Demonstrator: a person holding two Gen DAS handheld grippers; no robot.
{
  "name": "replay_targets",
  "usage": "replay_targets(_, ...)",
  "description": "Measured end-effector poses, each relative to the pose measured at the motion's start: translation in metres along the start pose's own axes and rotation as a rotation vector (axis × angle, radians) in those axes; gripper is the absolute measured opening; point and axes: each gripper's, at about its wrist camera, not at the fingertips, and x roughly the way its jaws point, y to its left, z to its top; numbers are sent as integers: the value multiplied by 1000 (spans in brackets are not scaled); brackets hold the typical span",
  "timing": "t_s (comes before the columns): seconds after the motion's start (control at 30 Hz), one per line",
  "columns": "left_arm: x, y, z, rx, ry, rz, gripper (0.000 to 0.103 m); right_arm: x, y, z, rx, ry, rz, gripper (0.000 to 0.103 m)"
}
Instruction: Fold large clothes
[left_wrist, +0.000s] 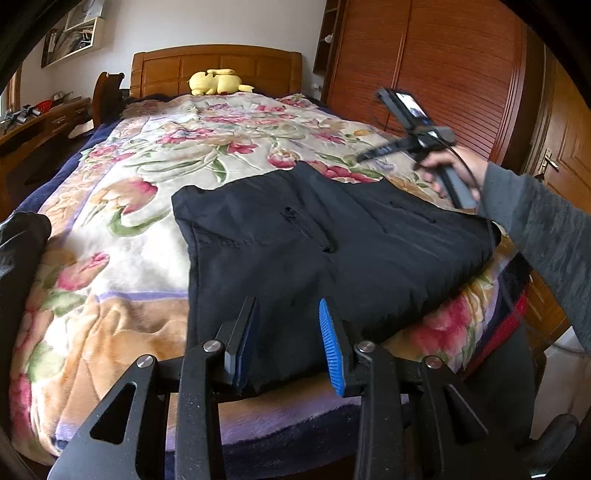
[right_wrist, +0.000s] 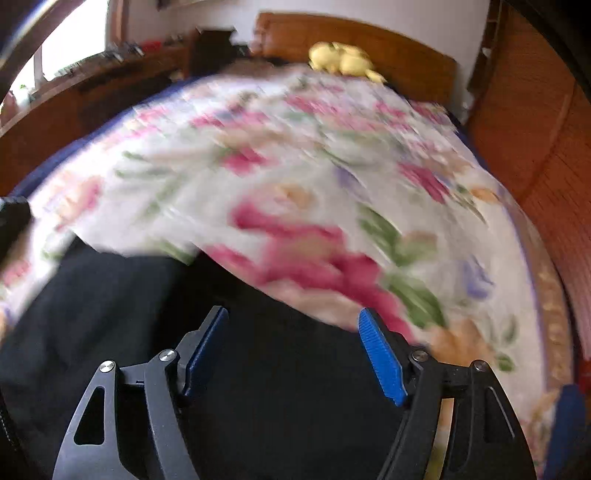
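Black clothes (left_wrist: 332, 236) lie folded on the bed, near its foot end, on top of a flowery blanket (left_wrist: 147, 155). The dark cloth makes a thick, flat pile with a pocket slit showing in the middle. One edge of it hangs close to the edge of the bed.

The left gripper (left_wrist: 288, 332) hangs right at the near edge of the pile. Its two blue pads (left_wrist: 332, 347) stand a little apart. Dark cloth fills the gap between them, but I cannot tell if the pads press on it or just float over it.

The right gripper (right_wrist: 291, 347) is wide open. Nothing is pinched between its pads. It hangs over the far side of the black clothes, where the cloth meets the pink and green flowers. The picture from it is smeary, so small things are hard to make out there.

From the left side you can see the person's hand (left_wrist: 450, 170) around the right gripper's handle, with a grey sleeve (left_wrist: 543, 221) behind it.

A yellow soft toy (left_wrist: 218, 81) sits at the head of the bed by the wooden headboard (left_wrist: 258, 66). A brown wardrobe (left_wrist: 443, 74) stands along one side.
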Motion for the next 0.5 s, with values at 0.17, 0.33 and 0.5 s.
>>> replay_targets(0.17,10,-2,-1,2,26,12,34,38,-67,-40,172,129,2,75)
replay_targets(0.33,23,-1,-3,-1,69,29,34,61,-93,-53,251,156,31,75)
replay_targets(0.5,27,-1,-4,-8,87,41,34,80,-97,-57,239,163,63,62)
